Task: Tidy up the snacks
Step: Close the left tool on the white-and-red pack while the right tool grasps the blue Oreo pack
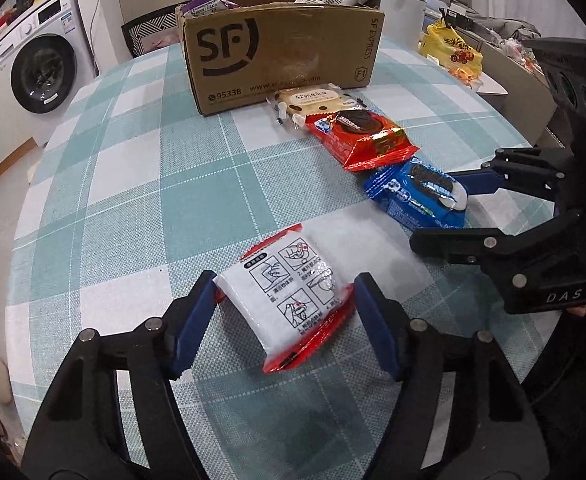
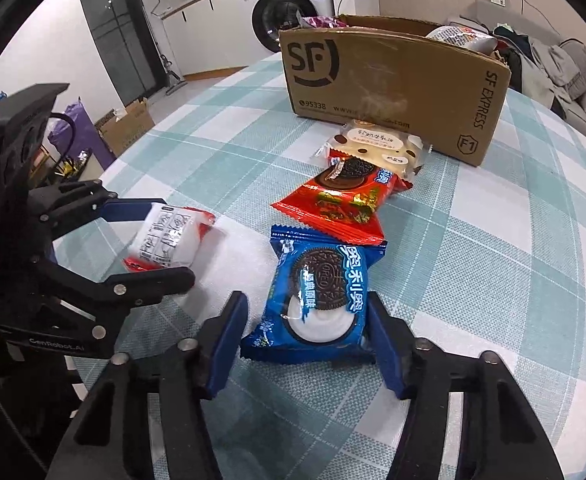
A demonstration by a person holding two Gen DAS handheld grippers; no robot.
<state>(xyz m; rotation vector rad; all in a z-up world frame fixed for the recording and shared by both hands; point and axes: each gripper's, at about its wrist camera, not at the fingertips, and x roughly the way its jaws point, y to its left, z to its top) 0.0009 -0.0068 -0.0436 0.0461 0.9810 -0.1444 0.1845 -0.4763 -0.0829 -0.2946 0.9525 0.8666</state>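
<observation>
Resting on the checked bench (image 1: 133,184): four snack packets and one cardboard box (image 1: 277,52). Left gripper (image 1: 287,320) straddles the white packet (image 1: 293,296), jaws apart; right gripper (image 2: 307,336) likewise straddles the blue cookie packet (image 2: 321,296).

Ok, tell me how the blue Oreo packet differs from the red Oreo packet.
The blue Oreo packet lies between the right gripper's open fingers; the red Oreo packet lies free, nearer the SF Express box. The blue one shows a white cream filling; the red one's lower half shows red-and-gold artwork. The red one overlaps the cream-coloured spotted packet. Both lie flat on the checked tablecloth, picturing a dark cookie.
</observation>
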